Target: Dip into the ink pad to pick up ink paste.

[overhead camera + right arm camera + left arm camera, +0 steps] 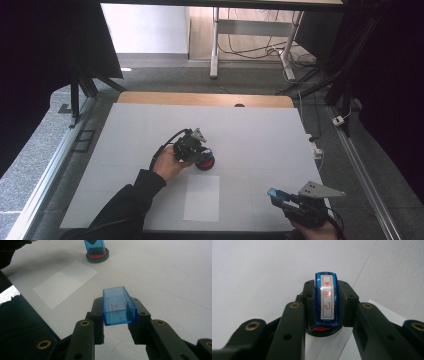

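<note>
High view: a white table (150, 130) is seen with a sheet of paper (201, 198) lying near its front edge. Just beyond the paper's far end, a blue stamp (202, 152) is pressed down on a round red ink pad (205, 162) by the left gripper (196, 148), which is held in the left hand (169, 162) with a dark sleeve (120, 210) behind it. At the lower right, well apart from the pad, the right gripper (284, 198) is held above the table's front edge, with a blue cap (276, 194) at its tip and a grey plate (320, 190) on top. In the left gripper view, the stamp (327, 300) is clamped between the two black jaws, its white label with red characters facing the camera, and the red pad (322, 329) is seen right under it, touching its lower end. In the right gripper view, the clear blue cap (119, 306) is gripped between the jaws by its sides, its open side turned up and tilted toward the camera; no contact with the table is shown. Farther off in that view, the stamp (94, 246) is standing on the pad (97, 256), and the paper (65, 283) is lying between the pad and the cap.
</note>
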Demonstrator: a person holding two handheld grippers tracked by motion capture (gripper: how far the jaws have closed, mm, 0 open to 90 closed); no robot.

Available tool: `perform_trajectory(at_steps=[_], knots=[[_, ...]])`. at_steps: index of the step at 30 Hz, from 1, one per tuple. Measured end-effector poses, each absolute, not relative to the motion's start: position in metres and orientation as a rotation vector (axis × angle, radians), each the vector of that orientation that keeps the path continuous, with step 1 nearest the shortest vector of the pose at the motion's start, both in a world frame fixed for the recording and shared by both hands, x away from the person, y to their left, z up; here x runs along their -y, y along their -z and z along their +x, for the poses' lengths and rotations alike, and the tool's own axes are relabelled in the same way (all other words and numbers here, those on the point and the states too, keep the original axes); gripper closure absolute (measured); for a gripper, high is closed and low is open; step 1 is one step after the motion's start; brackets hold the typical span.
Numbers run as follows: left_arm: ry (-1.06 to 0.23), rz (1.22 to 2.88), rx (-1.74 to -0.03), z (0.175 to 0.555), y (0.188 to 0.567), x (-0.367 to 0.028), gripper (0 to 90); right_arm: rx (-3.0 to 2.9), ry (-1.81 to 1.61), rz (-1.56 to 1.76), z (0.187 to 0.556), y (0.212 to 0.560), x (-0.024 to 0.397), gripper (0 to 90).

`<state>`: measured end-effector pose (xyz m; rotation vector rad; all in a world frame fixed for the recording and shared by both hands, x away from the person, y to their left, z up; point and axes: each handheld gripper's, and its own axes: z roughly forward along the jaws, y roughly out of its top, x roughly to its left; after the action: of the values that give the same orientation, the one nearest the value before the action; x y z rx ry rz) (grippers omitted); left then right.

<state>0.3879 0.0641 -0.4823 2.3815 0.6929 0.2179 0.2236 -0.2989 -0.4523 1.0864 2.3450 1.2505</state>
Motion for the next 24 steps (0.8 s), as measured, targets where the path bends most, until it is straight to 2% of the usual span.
perform_trajectory(at_steps=[8,13,24], knots=[[-0.155,2.328,-0.752,0.3921,0.4849,-0.0689,71.3,-2.346,-1.252,1.084,0.2235,0.4524,0.2988,68.3],[-0.186,2.346,-0.729,0.3896,0.4847,-0.0679,71.3,-2.351,-1.25,1.084,0.2236,0.4527,0.2983,68.3],[-0.169,2.309,-0.731,0.3904,0.4871,-0.072,71.0,-2.354,-1.245,1.069,0.2231,0.4526,0.2976,68.1]])
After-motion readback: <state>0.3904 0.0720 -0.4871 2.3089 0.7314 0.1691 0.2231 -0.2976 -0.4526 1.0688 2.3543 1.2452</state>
